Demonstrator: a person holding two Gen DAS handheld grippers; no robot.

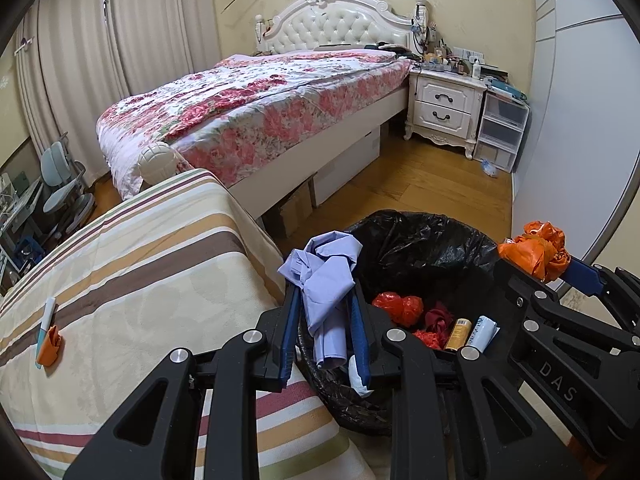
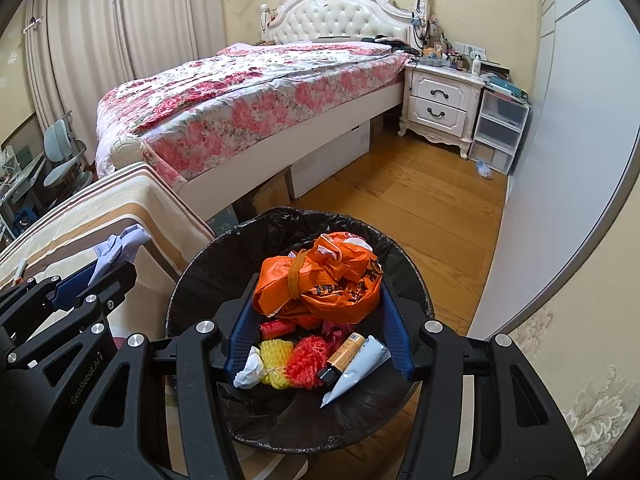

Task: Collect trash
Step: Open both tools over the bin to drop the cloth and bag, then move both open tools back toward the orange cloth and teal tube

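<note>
My left gripper [image 1: 325, 292] is shut on a crumpled pale blue paper [image 1: 326, 276], held at the left rim of the black-lined trash bin [image 1: 424, 240]. My right gripper [image 2: 318, 280] is shut on a crumpled orange plastic bag [image 2: 320, 280], held directly over the bin [image 2: 224, 248]. The orange bag also shows in the left wrist view [image 1: 534, 250], and the blue paper in the right wrist view [image 2: 120, 246]. Inside the bin lie red and yellow mesh pieces [image 2: 296, 364], a small brown bottle [image 2: 344, 354], a pale tube [image 2: 360, 368] and a white wad [image 2: 250, 372].
A striped cushion surface [image 1: 140, 280] to the left holds an orange scrap [image 1: 50, 344] and a white pen-like item [image 1: 47, 316]. A floral-covered bed [image 1: 256, 108], a white nightstand [image 1: 444, 108], plastic drawers [image 1: 502, 128] and a small blue-white scrap [image 1: 489, 168] on the wooden floor lie beyond.
</note>
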